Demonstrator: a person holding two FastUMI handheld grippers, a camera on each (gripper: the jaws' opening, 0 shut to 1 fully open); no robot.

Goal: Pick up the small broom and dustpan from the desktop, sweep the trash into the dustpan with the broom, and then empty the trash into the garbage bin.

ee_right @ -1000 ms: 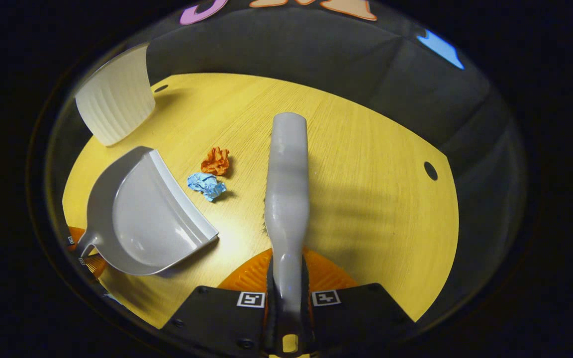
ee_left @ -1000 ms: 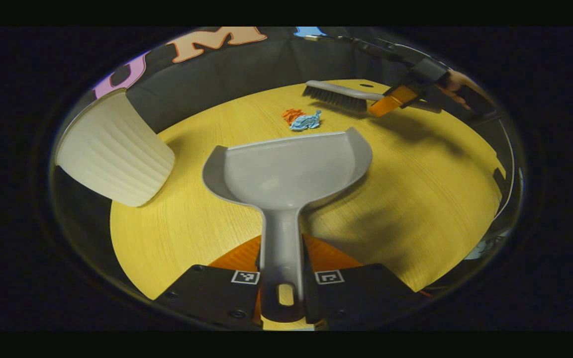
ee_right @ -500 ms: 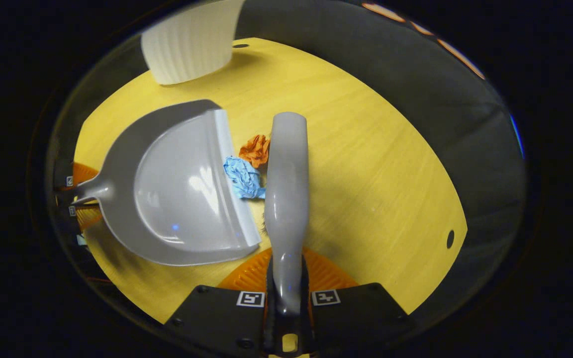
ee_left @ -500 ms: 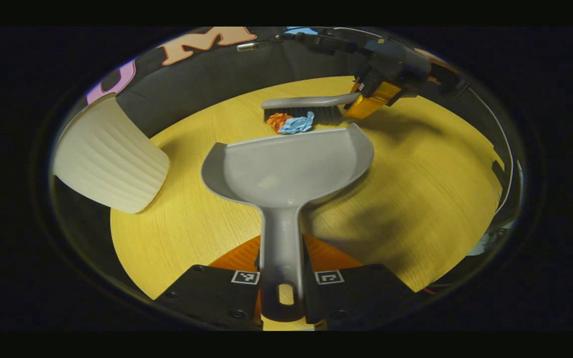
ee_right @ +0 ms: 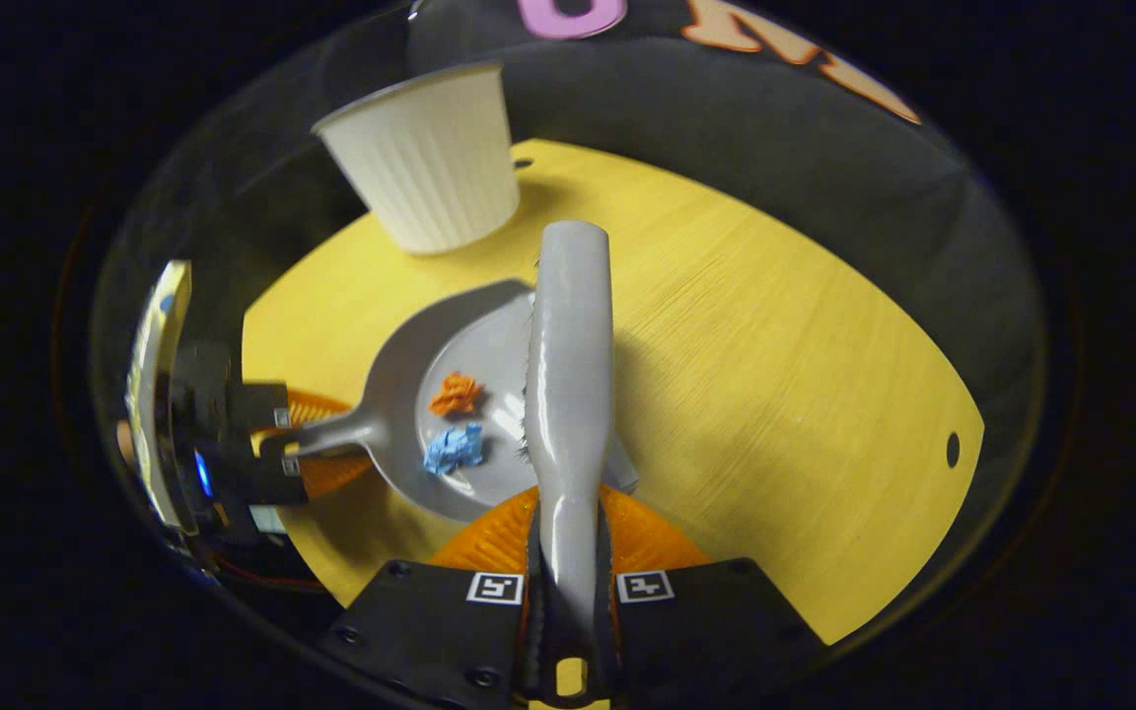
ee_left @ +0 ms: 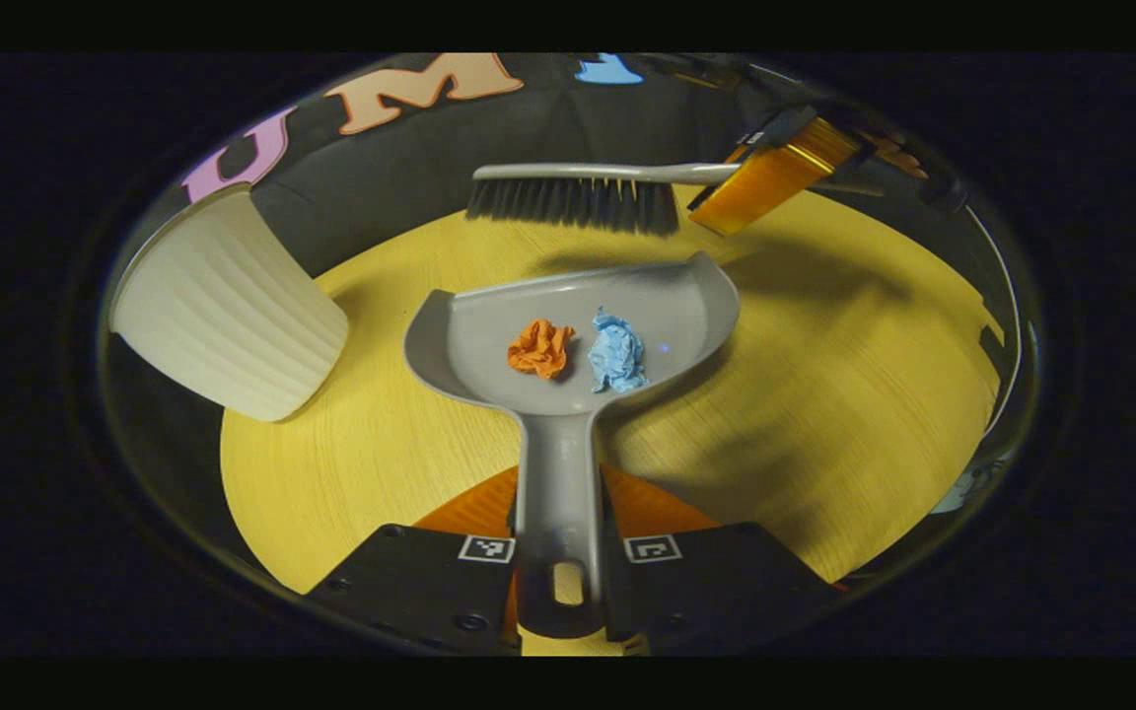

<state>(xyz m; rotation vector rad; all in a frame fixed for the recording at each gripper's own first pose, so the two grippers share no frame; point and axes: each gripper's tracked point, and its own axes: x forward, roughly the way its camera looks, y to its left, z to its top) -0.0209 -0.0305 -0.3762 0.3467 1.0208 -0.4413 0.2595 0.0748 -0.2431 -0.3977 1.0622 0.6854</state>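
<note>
The crumpled orange paper scrap (ee_left: 540, 348) and the crumpled blue paper scrap (ee_left: 617, 351) are lying side by side inside the pan of the grey plastic dustpan (ee_left: 489, 325), so the sweeping looks finished and the emptying is what remains. The dustpan's long axis is running from six toward twelve o'clock in the left gripper view, its handle pinched between the jaws of the left gripper (ee_left: 560, 567), with the pan appearing to sit on or just above the yellow wooden desktop (ee_left: 824, 394). The ribbed white plastic garbage bin (ee_left: 223, 316) is standing at about ten o'clock from the pan, nearer this hand, so the coming move is probably a lift and swing that way. The right gripper (ee_right: 568, 602) is clamping the handle of the grey small broom (ee_left: 573, 192). The left gripper view is showing the dark bristles hanging clear above the pan's lip; the right gripper view is showing the bin's open rim.
</note>
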